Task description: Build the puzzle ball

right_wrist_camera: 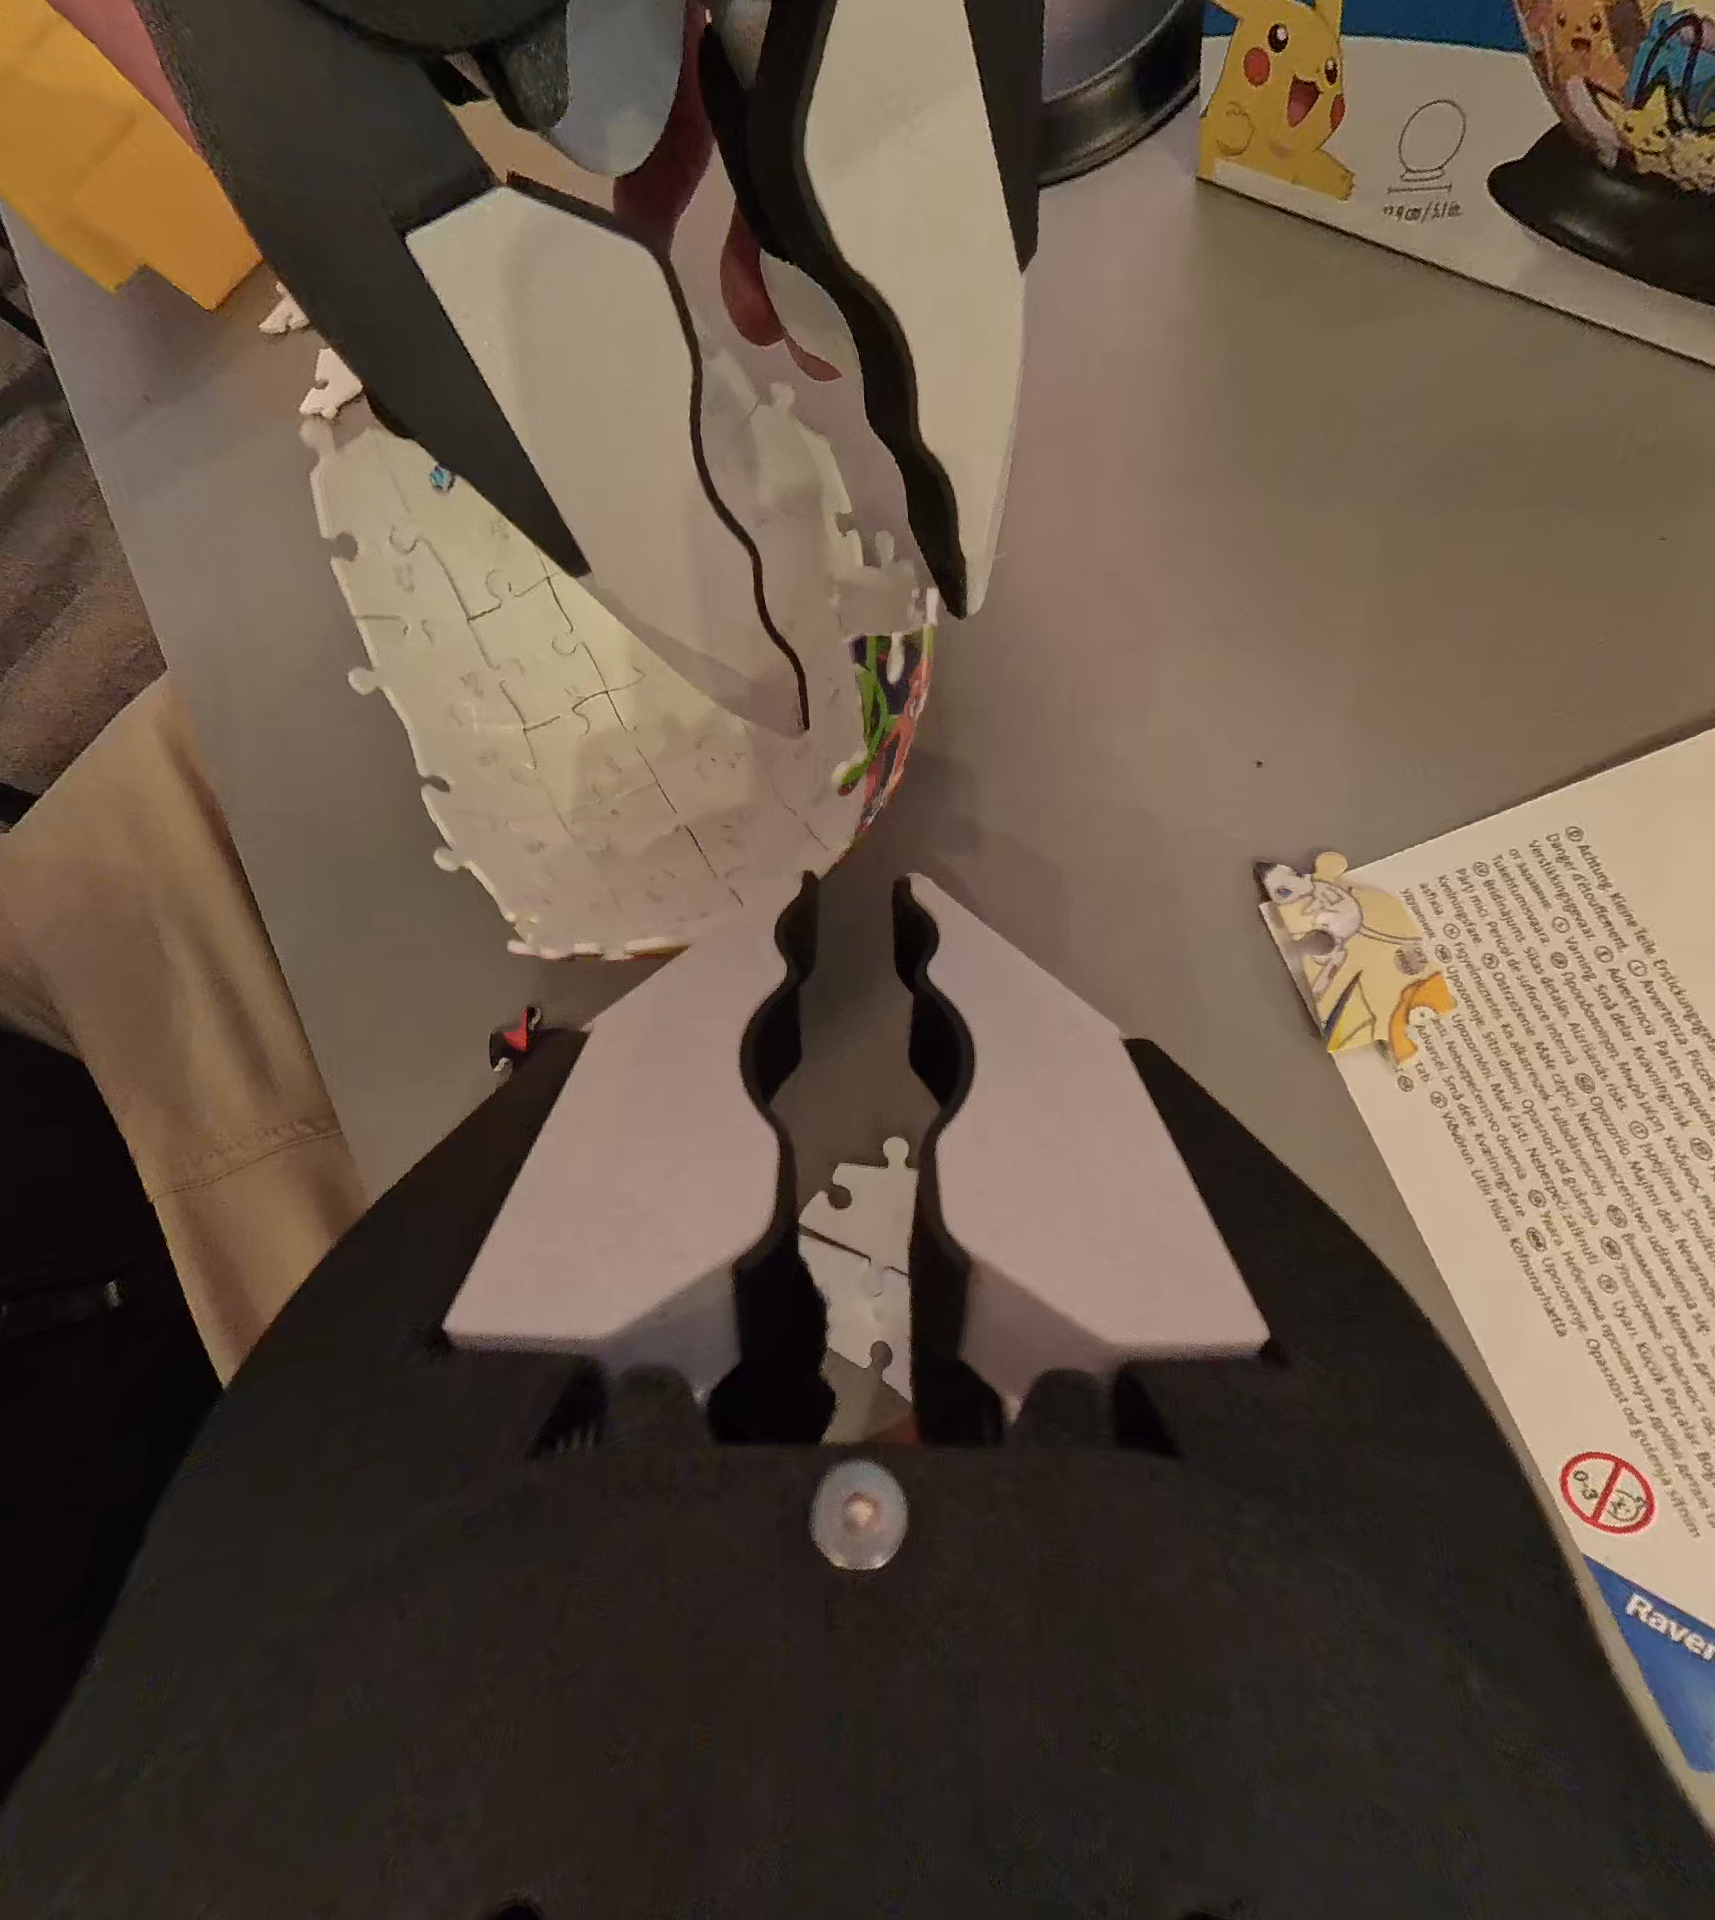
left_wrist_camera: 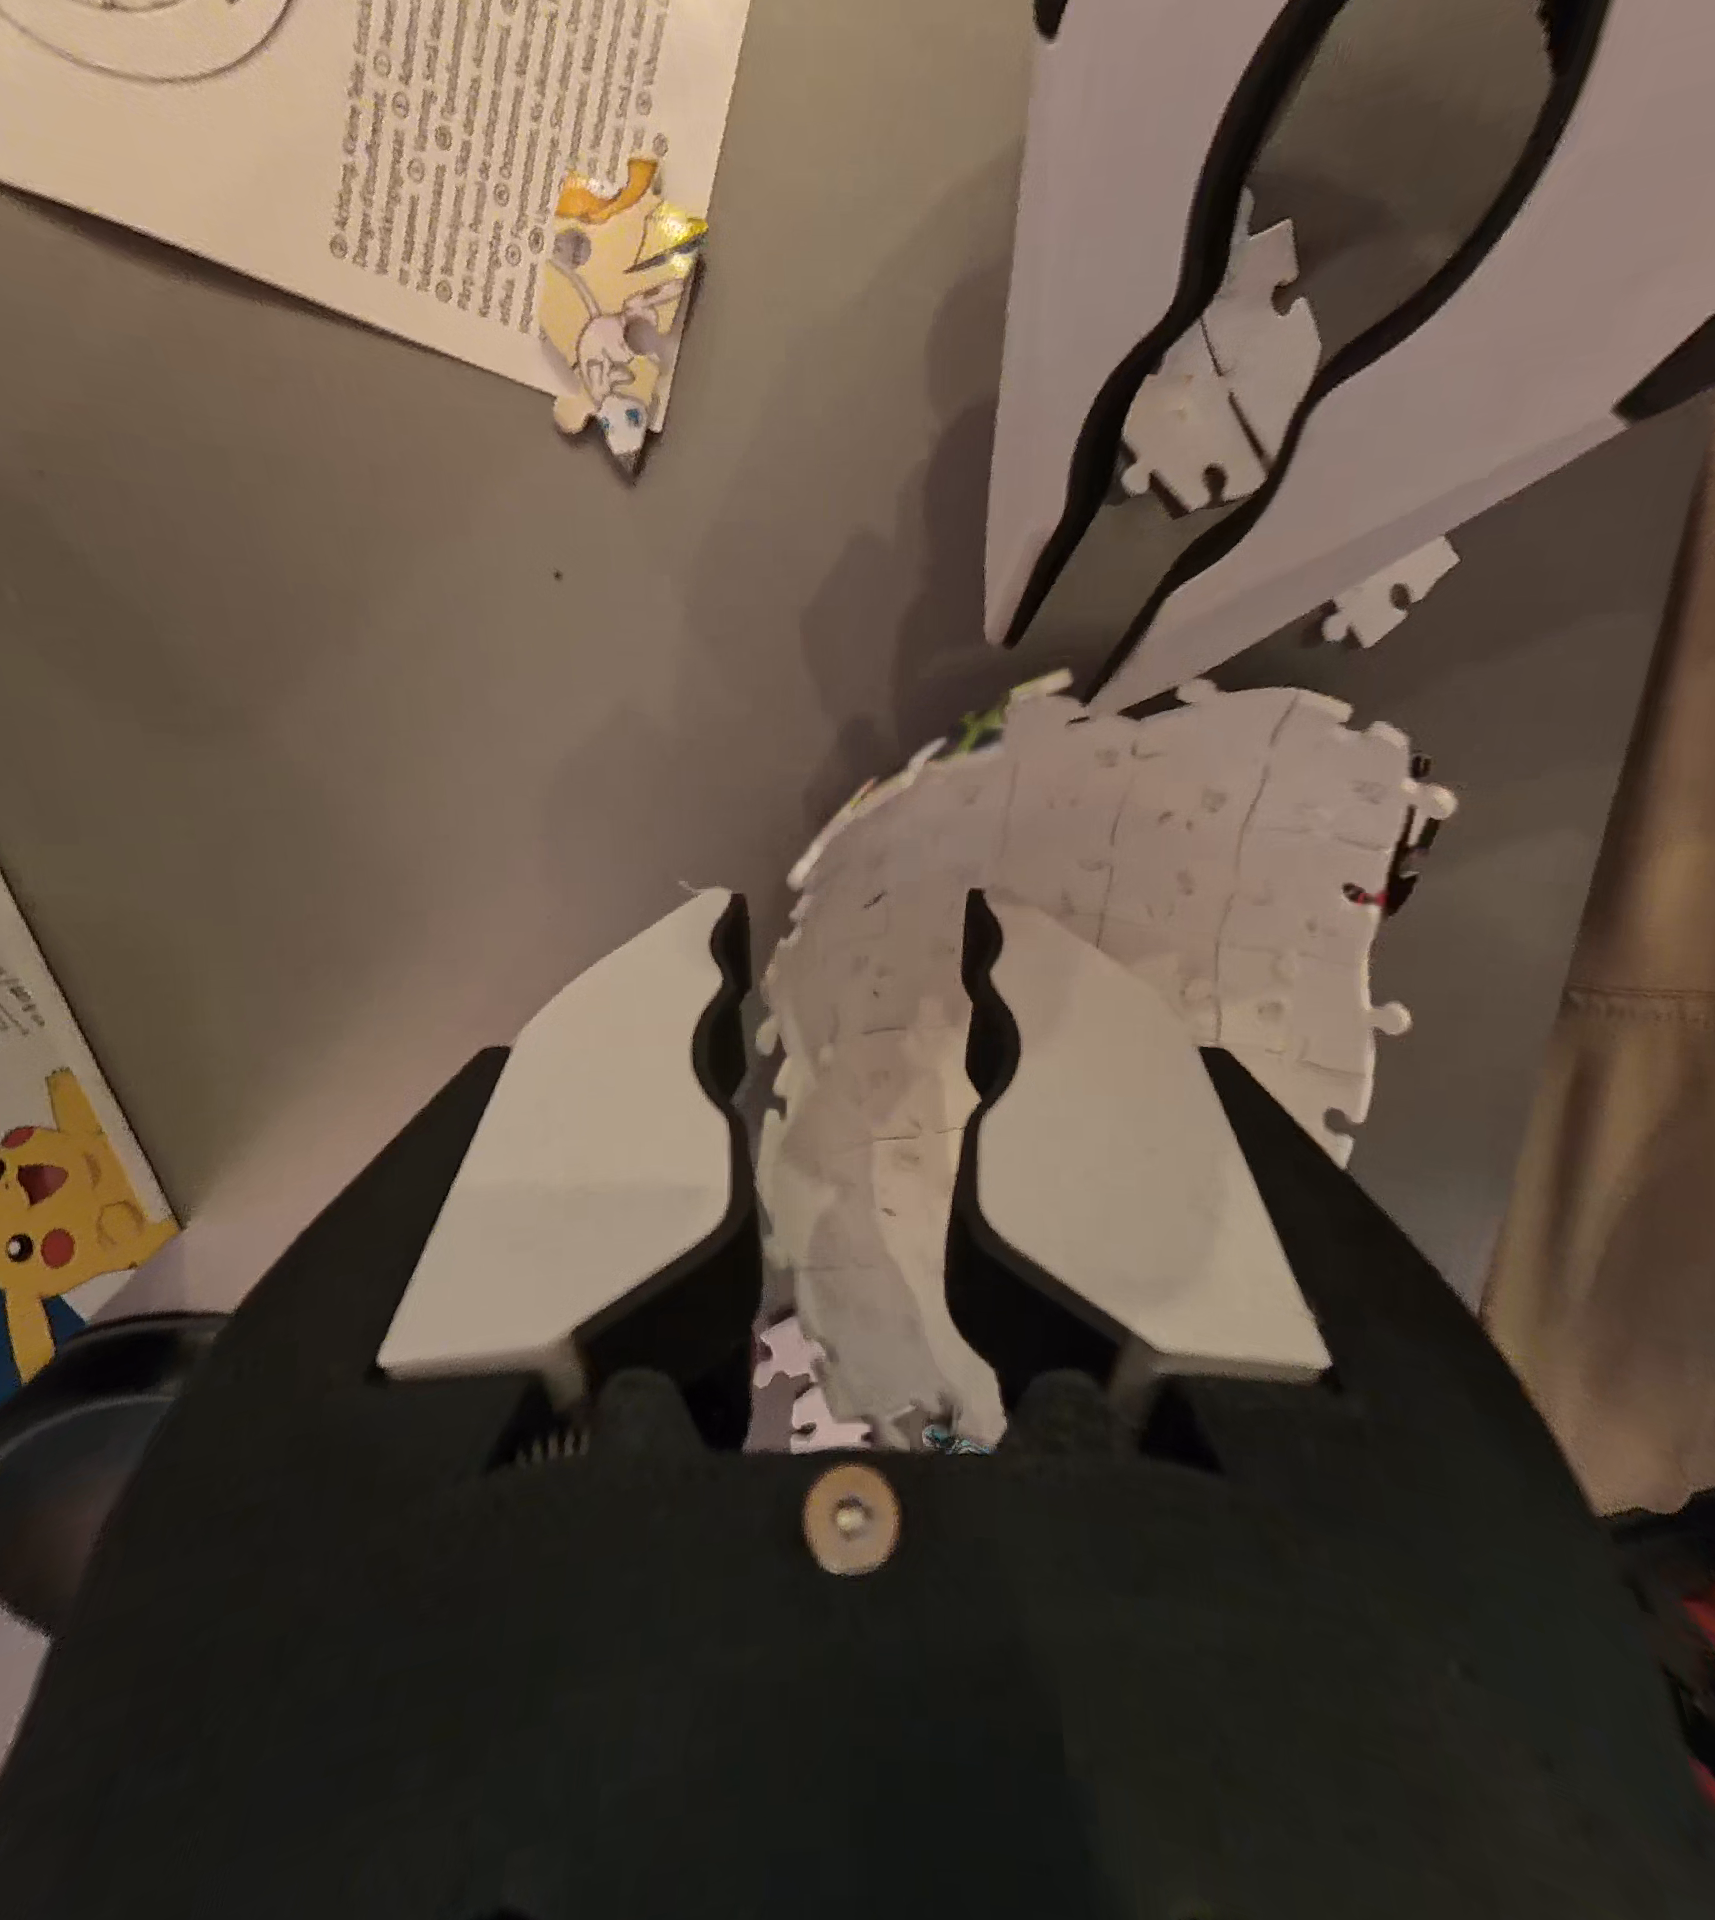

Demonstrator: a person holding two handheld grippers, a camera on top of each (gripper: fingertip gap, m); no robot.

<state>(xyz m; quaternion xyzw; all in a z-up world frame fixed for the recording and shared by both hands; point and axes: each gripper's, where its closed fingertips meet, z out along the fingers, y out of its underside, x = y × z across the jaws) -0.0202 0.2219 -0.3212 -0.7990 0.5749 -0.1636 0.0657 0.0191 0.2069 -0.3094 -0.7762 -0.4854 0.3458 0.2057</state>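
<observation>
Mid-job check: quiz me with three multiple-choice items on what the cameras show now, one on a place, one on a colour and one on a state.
1. Where does the yellow piece cluster lie?
A. Inside the shell
B. On the edge of the printed sheet
C. On the floor

2. What colour is the inner face of the half-built shell?
A. Blue
B. Black
C. White

3. What state is the right gripper in?
A. Shut on white joined pieces
B. Open and empty
C. Shut on the printed sheet

Answers:
1. B: the cluster overlaps the sheet's corner on the table.
2. C: the concave side facing the right wrist camera is plain white.
3. A: the pieces sit pinched between its two fingers in both views.
</observation>
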